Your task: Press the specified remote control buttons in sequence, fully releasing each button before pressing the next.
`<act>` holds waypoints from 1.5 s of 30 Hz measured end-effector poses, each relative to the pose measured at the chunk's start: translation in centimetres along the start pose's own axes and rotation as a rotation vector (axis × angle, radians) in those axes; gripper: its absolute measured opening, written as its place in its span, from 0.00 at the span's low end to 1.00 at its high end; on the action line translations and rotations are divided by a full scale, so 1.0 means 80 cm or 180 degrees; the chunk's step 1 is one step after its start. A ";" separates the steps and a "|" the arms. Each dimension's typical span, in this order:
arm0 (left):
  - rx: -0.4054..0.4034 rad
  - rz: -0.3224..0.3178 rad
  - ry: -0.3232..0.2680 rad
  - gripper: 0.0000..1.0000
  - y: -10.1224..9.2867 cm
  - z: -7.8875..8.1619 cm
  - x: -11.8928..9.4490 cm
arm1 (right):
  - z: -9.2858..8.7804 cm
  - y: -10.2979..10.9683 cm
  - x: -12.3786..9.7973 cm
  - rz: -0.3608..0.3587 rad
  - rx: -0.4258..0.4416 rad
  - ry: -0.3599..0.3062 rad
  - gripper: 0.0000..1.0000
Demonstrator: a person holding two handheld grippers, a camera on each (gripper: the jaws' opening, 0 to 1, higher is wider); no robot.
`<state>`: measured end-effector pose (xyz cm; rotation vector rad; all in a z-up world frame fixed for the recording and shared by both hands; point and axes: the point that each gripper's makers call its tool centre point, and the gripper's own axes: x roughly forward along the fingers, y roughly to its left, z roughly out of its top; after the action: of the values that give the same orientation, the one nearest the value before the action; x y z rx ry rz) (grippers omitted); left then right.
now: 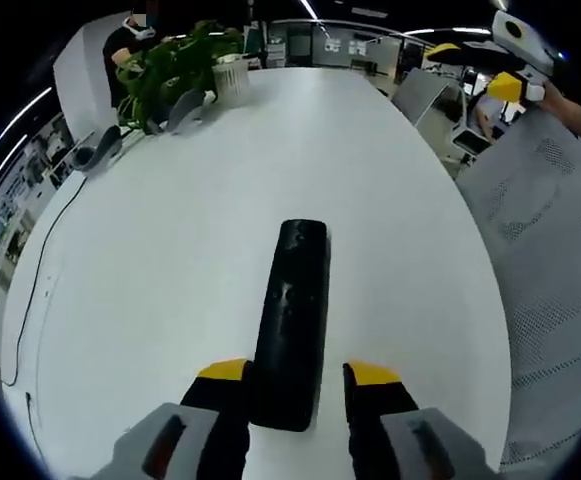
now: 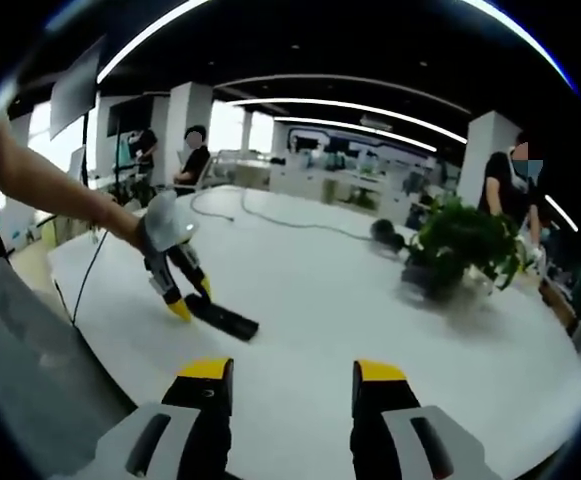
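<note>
A black remote control (image 1: 292,310) lies lengthwise on the white table (image 1: 170,250). Its near end sits between the yellow-tipped jaws of my left gripper (image 1: 298,375), which is open; the left jaw lies against the remote and a small gap shows at the right jaw. In the right gripper view the remote (image 2: 225,318) lies at the table's left side with the left gripper (image 2: 185,300) straddling its end, held by a person's arm. My right gripper (image 2: 292,380) hangs open above the table, holding nothing. The right gripper (image 1: 475,65) also appears raised at the upper right of the left gripper view.
A potted plant (image 1: 175,65) in a white pot (image 1: 232,78) stands at the table's far end, and the plant (image 2: 460,245) is seen again at the right. A black cable (image 1: 40,270) runs along the left edge. A grey mesh chair back (image 1: 550,250) stands beside the table. People stand in the background.
</note>
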<state>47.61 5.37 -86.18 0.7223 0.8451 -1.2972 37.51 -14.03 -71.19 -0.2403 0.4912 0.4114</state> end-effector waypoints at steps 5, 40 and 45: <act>0.0052 -0.0014 -0.0007 0.25 -0.004 0.000 -0.001 | 0.000 0.001 0.001 0.0021 -0.0008 0.0002 0.43; -0.0013 0.0098 0.0078 0.24 -0.054 -0.011 -0.001 | -0.038 0.031 0.015 0.0361 -0.0300 0.0576 0.34; -0.0023 0.0099 0.0070 0.24 -0.068 -0.012 -0.001 | -0.041 0.037 0.015 0.0402 -0.0419 0.0628 0.32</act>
<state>42.09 5.46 -86.54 0.7424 0.8528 -1.2600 35.83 -12.08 -74.96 -0.3806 0.6761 0.5470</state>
